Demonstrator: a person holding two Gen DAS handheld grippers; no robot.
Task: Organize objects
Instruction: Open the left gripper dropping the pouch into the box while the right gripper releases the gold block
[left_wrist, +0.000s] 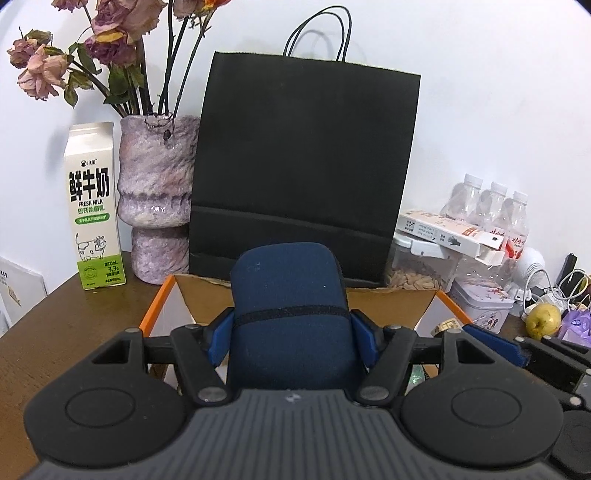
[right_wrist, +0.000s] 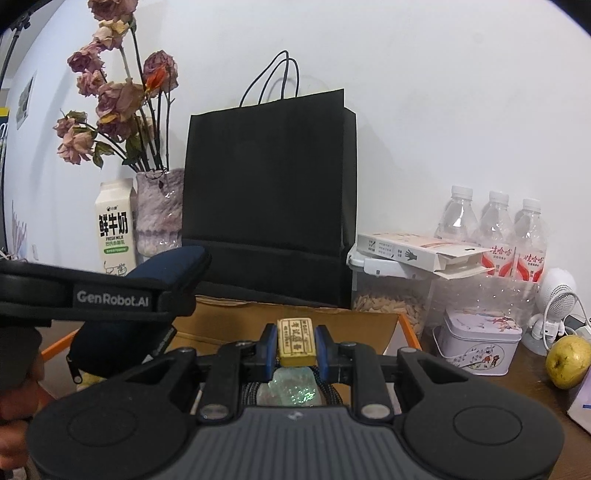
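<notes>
The navy zip pouch (left_wrist: 290, 314), soft and light, is pinched across its middle by the left claw (left_wrist: 291, 332) above the open cardboard box (left_wrist: 391, 306). At its three o'clock, the right claw (right_wrist: 296, 349) clamps a small, rigid gold bar (right_wrist: 295, 341), probably slippery. The black paper bag (left_wrist: 306, 166) stands at twelve o'clock on the bench (left_wrist: 55, 325).

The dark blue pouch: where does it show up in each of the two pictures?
Left wrist view: the dark blue pouch sits dead centre, gripped in the left claw, above the cardboard box.
Right wrist view: it is at the left edge, held by that same claw.
Shared landmark: the black paper bag against the wall.
</notes>
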